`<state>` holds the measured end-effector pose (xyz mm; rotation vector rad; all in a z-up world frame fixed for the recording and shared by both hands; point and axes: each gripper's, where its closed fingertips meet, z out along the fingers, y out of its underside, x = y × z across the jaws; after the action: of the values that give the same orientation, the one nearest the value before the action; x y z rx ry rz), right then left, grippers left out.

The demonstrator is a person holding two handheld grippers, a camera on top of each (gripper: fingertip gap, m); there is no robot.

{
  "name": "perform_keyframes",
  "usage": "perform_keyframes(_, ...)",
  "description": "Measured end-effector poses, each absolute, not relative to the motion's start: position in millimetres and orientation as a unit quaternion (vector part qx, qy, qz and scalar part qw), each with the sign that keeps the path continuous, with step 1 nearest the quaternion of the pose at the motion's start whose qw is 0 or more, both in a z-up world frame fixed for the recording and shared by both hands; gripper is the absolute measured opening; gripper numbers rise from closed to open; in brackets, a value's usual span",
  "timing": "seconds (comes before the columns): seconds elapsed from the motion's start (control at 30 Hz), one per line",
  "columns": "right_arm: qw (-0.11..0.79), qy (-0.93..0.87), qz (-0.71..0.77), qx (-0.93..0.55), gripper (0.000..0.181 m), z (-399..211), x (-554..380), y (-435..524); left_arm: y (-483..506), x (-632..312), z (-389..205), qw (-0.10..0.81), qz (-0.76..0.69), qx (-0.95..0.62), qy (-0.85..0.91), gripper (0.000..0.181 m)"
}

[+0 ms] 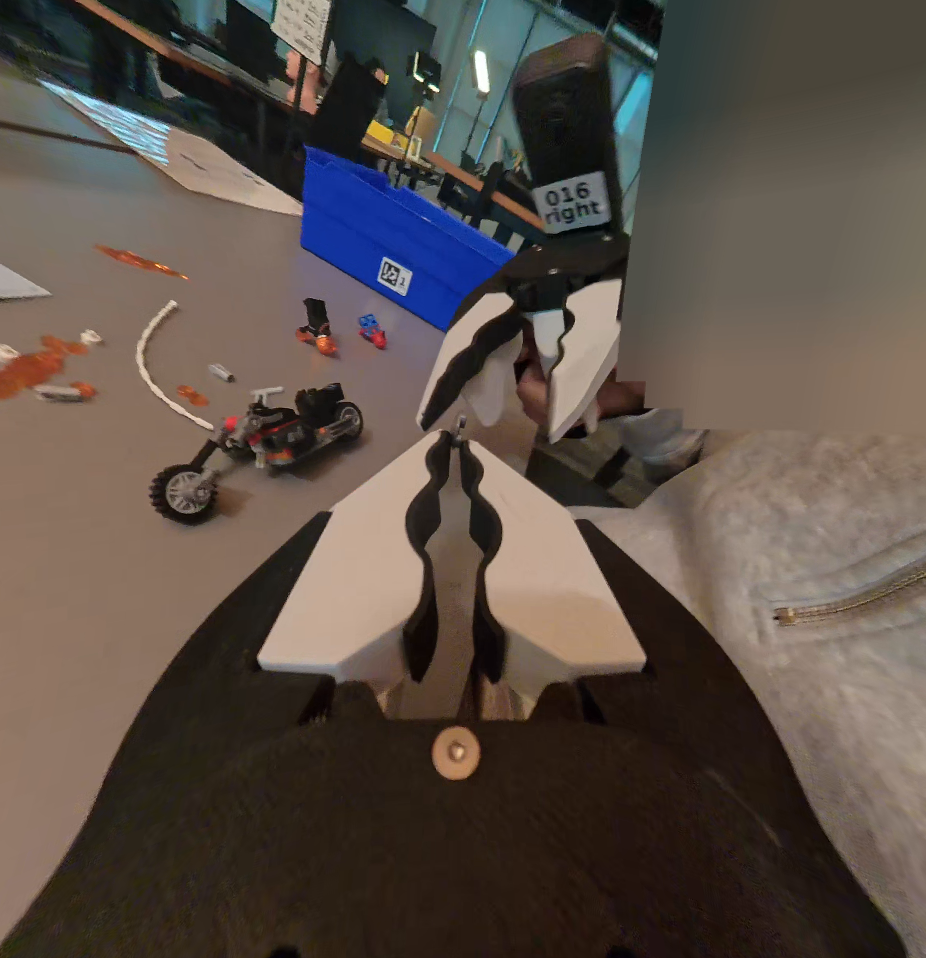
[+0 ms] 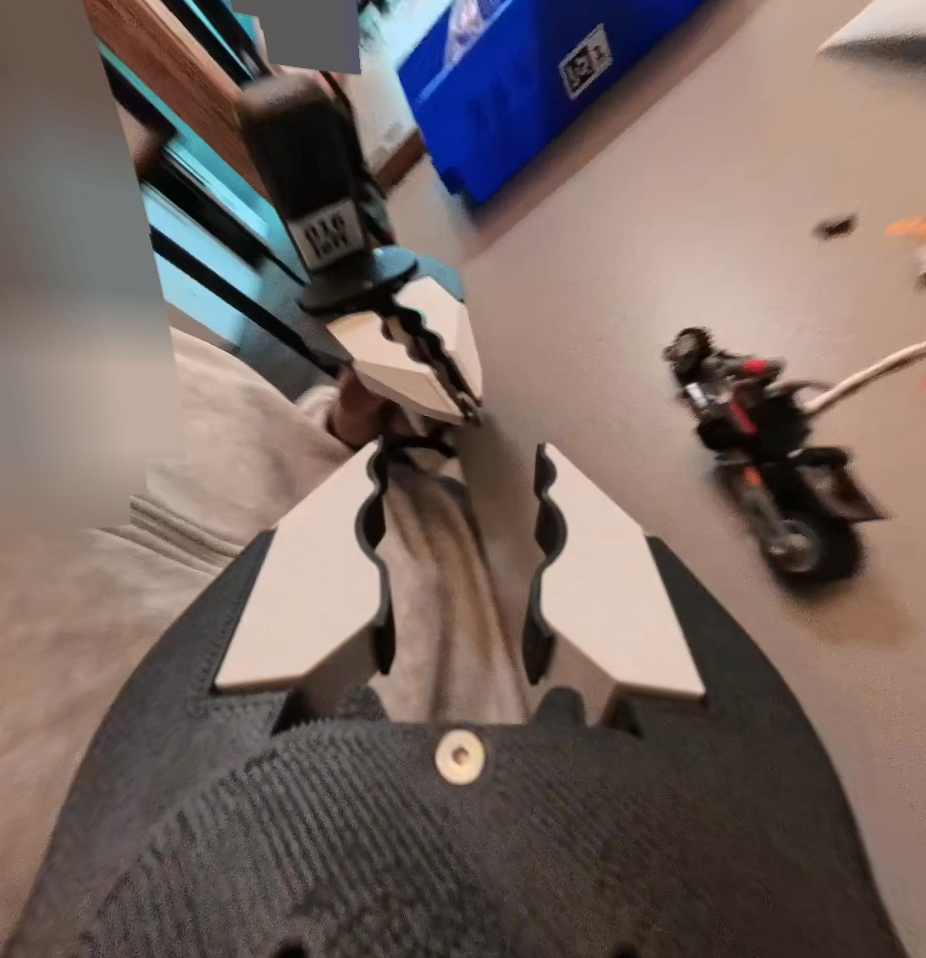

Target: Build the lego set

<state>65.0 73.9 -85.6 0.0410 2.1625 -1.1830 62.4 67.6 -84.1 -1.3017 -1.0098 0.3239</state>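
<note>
Left tool: fingers drawn narrow, pinching a small grey piece at the very tips. Only a sliver of the piece shows, so its kind cannot be told. Right tool: fingers spread wide, nothing between them.

Landmark: the part-built lego motorbike, lying on the grey counter. Both tools are held up off the counter to the bike's rear side, close to the person's grey sweatshirt, tips near each other. Beyond the bike: a blue bin. Just past its handlebar end: a white flexible hose, orange pieces and small grey pins.

Risks (judgement):
- Grip on the grey piece is at the extreme tips; a twist or bump from the right tool could flick it out, and it would likely drop into the lap or onto the floor.
- If this is a hand-over, the left letting go before the right closes would drop it.
- The bike is unsupported; pressing a piece on one-handed may shove it.

View differences: the left wrist view shows the held piece, the loose parts and two small sub-builds between the bike and the bin. The right wrist view, motion-blurred, shows the bike's rear wheel side and the left tool from outside; the piece cannot be made out there.
</note>
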Motion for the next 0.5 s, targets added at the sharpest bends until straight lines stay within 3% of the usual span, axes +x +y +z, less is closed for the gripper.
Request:
perform_keyframes(0.13,0.454,0.770,-0.439,0.092,0.048,-80,65,75,71,62,-87,0.641,0.187,-0.604,-0.434,0.001)
perform_keyframes(0.5,0.497,0.764,-0.398,0.103,0.036,-84,68,77,88,62,-94,0.552,0.299,-0.677,-0.384,0.002)
